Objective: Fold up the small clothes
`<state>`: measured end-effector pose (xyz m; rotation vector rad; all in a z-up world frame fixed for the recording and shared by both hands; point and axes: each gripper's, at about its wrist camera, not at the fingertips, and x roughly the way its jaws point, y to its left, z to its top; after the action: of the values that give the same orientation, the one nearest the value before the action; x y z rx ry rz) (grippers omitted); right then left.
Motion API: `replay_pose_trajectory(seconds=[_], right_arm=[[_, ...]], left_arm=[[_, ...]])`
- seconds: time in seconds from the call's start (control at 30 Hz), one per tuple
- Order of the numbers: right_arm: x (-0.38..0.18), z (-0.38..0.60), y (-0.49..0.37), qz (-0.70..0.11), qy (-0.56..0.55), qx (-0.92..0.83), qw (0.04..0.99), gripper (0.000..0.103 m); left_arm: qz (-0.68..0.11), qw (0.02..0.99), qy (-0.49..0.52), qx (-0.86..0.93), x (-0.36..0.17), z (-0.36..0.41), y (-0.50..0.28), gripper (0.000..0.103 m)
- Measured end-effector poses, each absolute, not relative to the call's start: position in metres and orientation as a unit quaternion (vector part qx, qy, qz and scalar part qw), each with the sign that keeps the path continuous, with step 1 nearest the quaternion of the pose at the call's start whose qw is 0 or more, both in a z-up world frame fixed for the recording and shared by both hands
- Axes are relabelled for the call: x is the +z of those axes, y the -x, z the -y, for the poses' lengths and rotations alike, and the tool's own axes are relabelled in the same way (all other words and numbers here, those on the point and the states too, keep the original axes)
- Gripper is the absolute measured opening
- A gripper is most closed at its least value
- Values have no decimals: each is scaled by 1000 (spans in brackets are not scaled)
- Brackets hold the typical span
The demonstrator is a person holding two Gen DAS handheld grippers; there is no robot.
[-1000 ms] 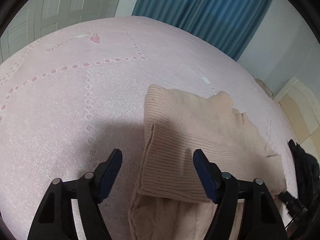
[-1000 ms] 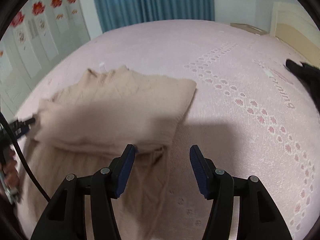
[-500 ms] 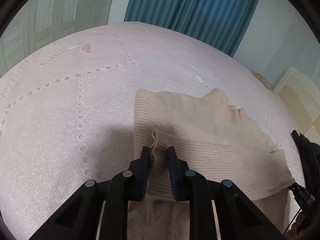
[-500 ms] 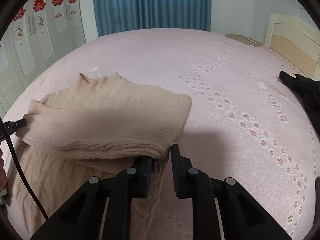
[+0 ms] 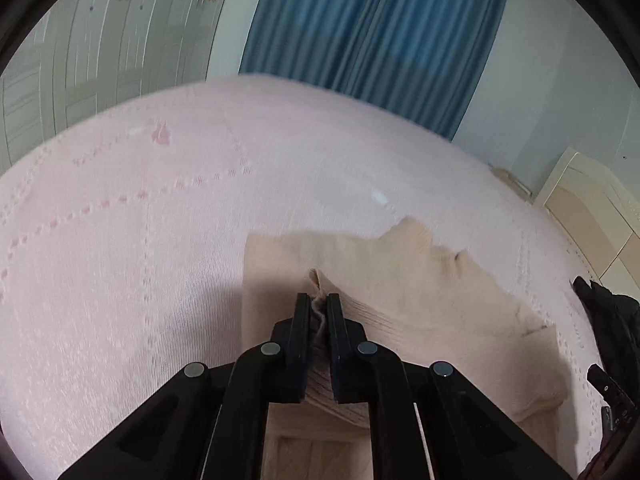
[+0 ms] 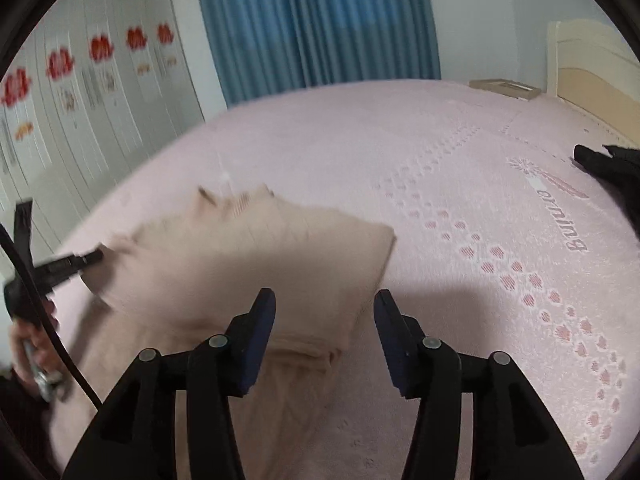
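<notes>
On the pink bed [image 5: 120, 280] a soft, limp beige sweater [image 6: 248, 256] is being folded, best gripped at doubled ribbed edges, its fold being pinched by the clenched left gripper [image 5: 319, 308] while the right gripper [image 6: 324, 312] is being held agape

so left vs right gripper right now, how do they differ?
Left gripper is shut, pinching a ridge of the beige sweater; right gripper is open and holds nothing. Left sits over the sweater's middle; right spans its edge. Both have black frames, dark blue pads.
</notes>
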<state>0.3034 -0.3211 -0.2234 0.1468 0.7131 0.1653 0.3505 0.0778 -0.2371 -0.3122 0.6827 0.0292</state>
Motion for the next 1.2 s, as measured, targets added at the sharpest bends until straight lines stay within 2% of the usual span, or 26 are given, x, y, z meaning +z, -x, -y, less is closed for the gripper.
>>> replay_pose_trajectory(seconds=[0.23,0.47,0.57,0.63,0.73,0.8,0.9,1.03,1.2], right_arm=[[-234,296,-321,-358,-49,58,931,51],[-271,280,-345,-432,12,-17,902,53],[-268,286,-343,-426,1,-32,904,64],[-270,290,-344,-434,-15,-29,900,64],[-266,296,-341,-439,-31,-26,898,65],[-262,299,-335,-438,-36,-30,898,65],[-256,301,-322,-425,-25,-45,903,65],[-245,298,-302,-401,5,-67,914,64],[-230,297,-269,-382,-25,-65,922,64]], left_arm=[[-320,934,157,31,-236,-76,-365,8],[-381,910,153,54,-258,-82,-376,9],[-388,908,150,55,-262,-83,-374,13],[-390,909,141,53,-261,-80,-371,14],[-391,909,136,47,-259,-79,-365,24],[-391,908,144,42,-257,-81,-357,40],[-382,909,163,40,-253,-88,-339,57],[-365,920,130,53,-244,-86,-317,57],[-340,931,121,58,-239,-87,-273,57]])
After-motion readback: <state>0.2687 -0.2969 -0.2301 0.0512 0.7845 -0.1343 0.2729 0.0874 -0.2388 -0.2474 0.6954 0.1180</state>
